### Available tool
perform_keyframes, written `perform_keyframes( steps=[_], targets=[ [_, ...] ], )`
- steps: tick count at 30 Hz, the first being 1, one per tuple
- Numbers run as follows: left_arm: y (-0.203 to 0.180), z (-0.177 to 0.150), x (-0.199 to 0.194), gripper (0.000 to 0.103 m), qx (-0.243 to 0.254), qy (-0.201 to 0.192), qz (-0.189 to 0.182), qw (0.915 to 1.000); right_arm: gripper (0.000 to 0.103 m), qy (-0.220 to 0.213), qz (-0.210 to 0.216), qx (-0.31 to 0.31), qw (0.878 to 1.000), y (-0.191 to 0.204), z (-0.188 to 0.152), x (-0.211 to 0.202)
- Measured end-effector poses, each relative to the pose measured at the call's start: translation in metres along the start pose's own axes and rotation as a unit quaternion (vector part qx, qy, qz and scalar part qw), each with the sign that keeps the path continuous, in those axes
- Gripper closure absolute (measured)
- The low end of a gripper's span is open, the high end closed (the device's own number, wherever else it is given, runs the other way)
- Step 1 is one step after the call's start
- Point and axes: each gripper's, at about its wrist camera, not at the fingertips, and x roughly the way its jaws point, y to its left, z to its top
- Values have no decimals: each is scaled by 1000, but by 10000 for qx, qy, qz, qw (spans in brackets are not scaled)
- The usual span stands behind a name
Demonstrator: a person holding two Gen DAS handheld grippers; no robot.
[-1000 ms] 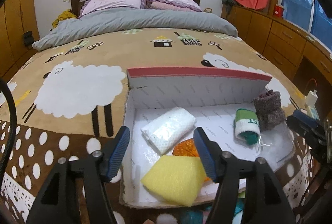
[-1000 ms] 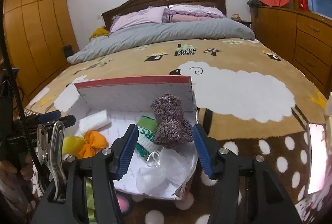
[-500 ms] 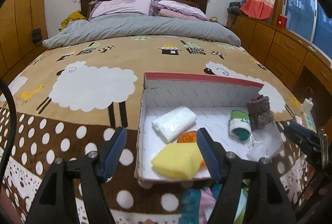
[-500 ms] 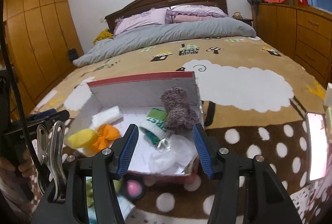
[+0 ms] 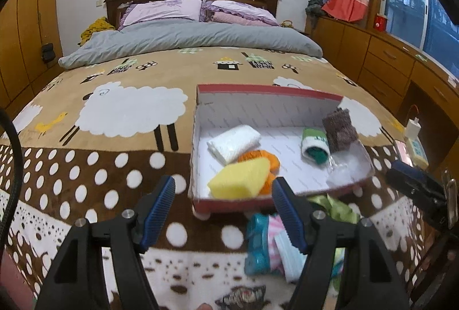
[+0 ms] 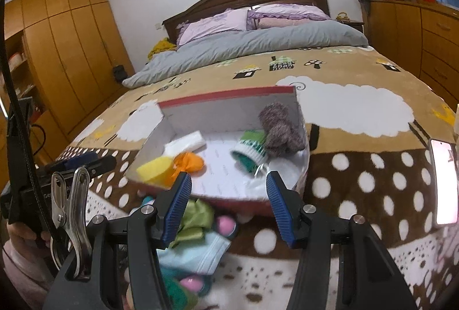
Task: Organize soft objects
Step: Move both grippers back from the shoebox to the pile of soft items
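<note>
Risk is posed by the loose pile of soft items (image 6: 198, 235) beneath the spread, empty left tool (image 5: 222, 212) and right tool (image 6: 228, 208): several may be pinched together.

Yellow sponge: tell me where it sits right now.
The yellow sponge lies inside the red-rimmed box, in its near left corner in the left wrist view, overlapping the orange cloth, with the white rolled towel just behind.

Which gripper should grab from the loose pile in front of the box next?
Probably the right gripper: open and empty, with the loose pile right under its fingers. The left gripper, also open, is centred beside the pile.
</note>
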Motion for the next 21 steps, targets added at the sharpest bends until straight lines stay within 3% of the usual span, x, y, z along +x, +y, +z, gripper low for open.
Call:
perform_keyframes(
  steps=[21],
  targets=[
    [-11,-66,-23,30,83,419,-221,9988,47,205,-56,-390,9990,35,-49,-34]
  ],
)
